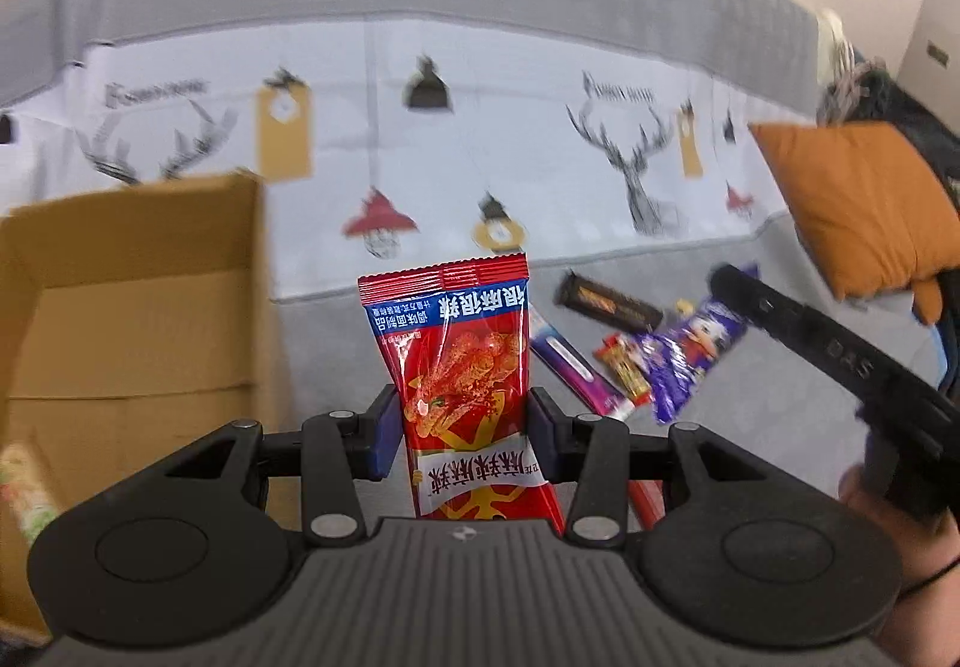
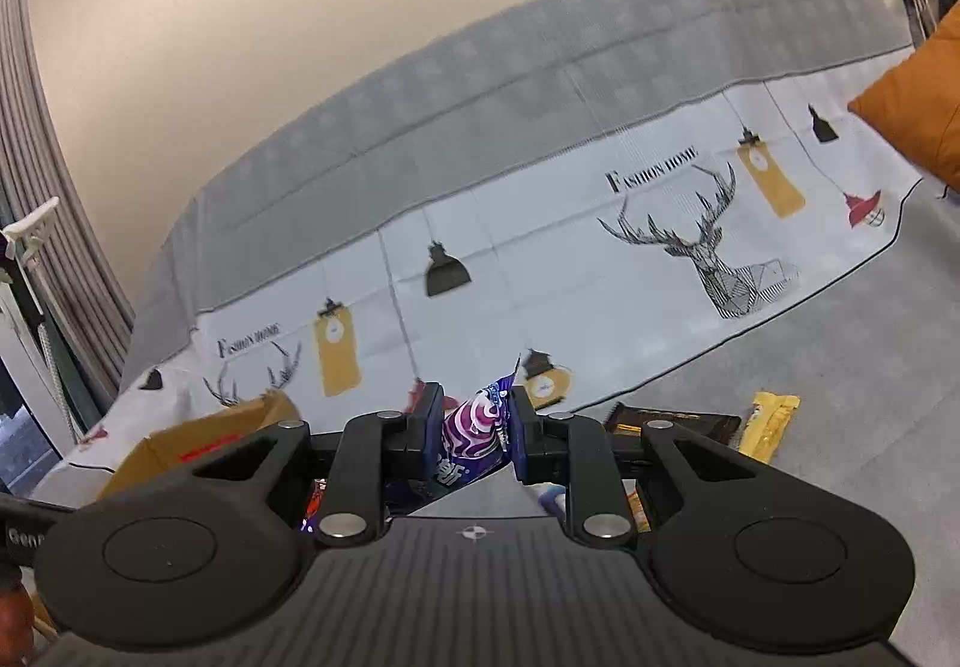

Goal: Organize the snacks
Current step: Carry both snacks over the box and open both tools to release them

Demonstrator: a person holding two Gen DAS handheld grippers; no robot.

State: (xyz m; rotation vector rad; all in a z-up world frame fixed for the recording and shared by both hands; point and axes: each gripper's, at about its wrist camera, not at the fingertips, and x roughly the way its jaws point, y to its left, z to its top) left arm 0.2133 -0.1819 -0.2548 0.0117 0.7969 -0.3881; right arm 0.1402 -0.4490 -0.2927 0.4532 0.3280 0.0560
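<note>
Two glossy crinkled packets [image 1: 465,367] [image 2: 474,433], clamped

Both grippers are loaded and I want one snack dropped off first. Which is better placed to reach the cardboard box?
Probably the left. The left gripper holds the red snack packet right beside the open cardboard box. The right gripper holds the purple packet, with the box farther off to its left.

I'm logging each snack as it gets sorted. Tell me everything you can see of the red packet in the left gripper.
The red packet is a glossy plastic pouch, red with a blue band, white Chinese lettering and a picture of reddish spicy pieces. Its crimped, serrated end points up. It stands nearly upright, tilted slightly, and looks sealed and full. The left gripper is shut on its middle, blue pads pressing both sides. It is held above the grey surface, right of the cardboard box; nothing else touches it.
</note>
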